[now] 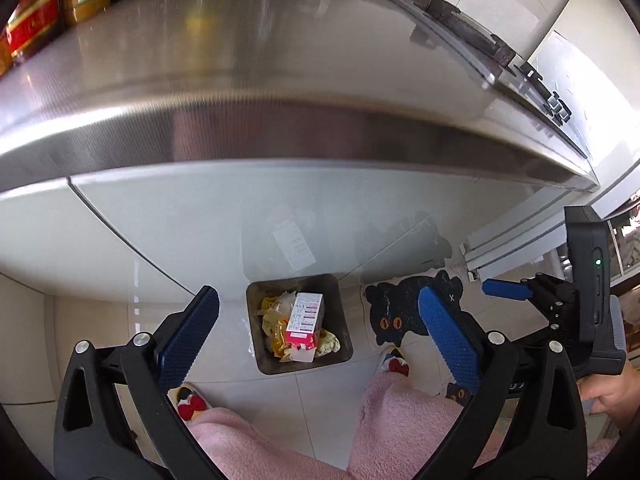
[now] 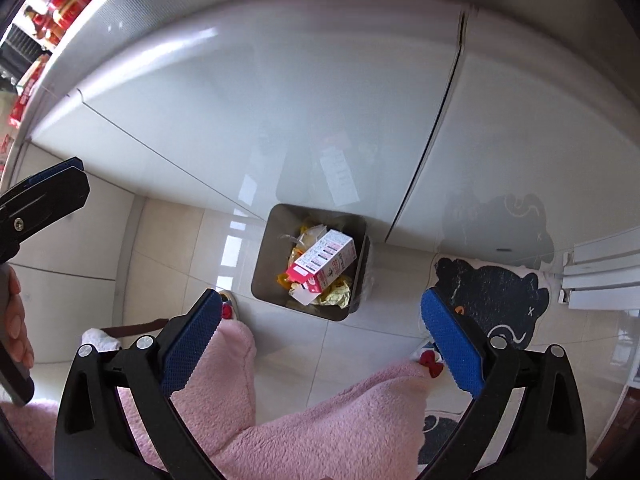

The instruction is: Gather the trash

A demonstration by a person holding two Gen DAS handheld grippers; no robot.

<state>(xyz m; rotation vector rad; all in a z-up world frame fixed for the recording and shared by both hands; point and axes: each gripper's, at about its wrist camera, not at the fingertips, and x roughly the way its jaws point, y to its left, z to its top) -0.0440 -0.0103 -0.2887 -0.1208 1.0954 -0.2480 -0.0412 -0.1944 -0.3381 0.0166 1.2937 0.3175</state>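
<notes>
Both tools hang over the floor with jaws spread wide and nothing between them: the left tool and the right tool. Below them the grey trash bin stands on the tiled floor, just in front of the glossy cabinet beneath the steel worktop. In the bin a pink-and-white carton lies on yellow crumpled wrappers; its print is too small to read. A black cat-shaped mat lies beside the bin.
</notes>
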